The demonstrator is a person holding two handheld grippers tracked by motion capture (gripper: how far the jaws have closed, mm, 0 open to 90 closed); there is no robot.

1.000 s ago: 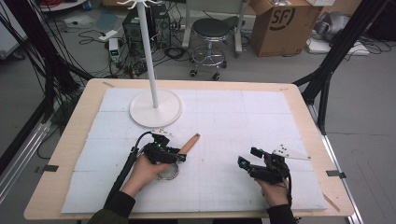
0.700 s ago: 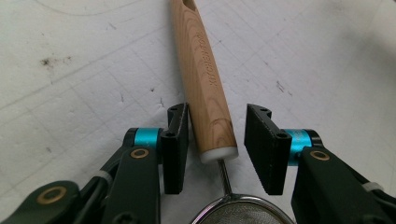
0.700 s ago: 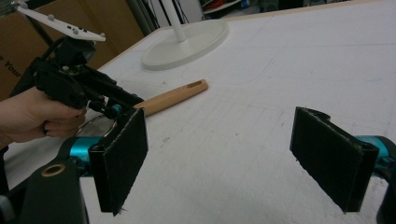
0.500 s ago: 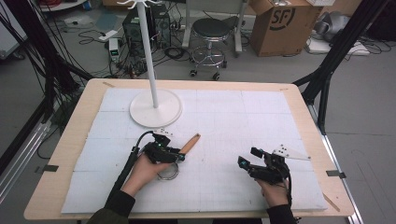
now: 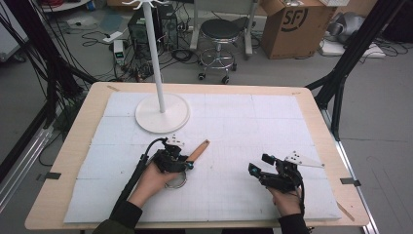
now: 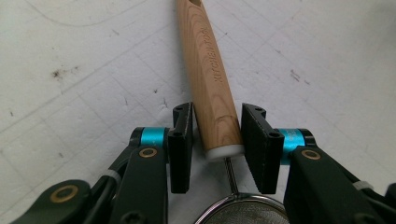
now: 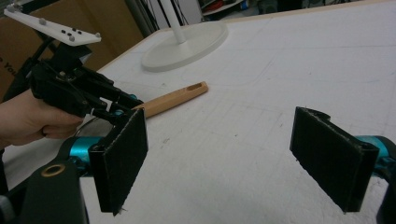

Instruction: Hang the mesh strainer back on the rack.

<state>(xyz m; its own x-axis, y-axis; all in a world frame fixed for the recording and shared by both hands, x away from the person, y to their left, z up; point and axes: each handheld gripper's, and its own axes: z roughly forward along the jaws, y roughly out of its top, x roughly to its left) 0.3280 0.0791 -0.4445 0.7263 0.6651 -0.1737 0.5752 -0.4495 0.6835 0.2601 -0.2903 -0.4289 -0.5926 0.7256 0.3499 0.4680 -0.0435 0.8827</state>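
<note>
A wooden counter (image 5: 73, 161) covered by a white gridded mat (image 5: 253, 126) stands in a cluttered workshop.

Nearest the person, the right gripper (image 5: 262, 165) sits on the right side of the mat, held low by a hand. Its jaws stand wide apart with bare mat between them, grasping nothing; in the right gripper view its two black pads (image 7: 122, 161) frame an open stretch of mat.

To the left, the left gripper (image 5: 186, 162) is set over a small strainer (image 5: 176, 179) with a wooden handle (image 5: 198, 150). The strainer lies flat on the mat at the left of centre, its metal ring toward the person and its handle pointing away and to the right. In the left gripper view the jaws have just been closing and now straddle the near end of the handle (image 6: 211, 79), just above the white collar and thin wire stem that lead to the mesh bowl (image 6: 247, 212). The right pad lies against the wood or very nearly so; a narrow gap shows at the left pad, so the grip is not yet clamped.

Farther back, a white coat stand (image 5: 161, 113) rests its round base on the mat, well apart from the strainer.

Beyond the counter, the floor holds a stool (image 5: 221, 34), a cardboard box (image 5: 294, 24) and tangled cables.
</note>
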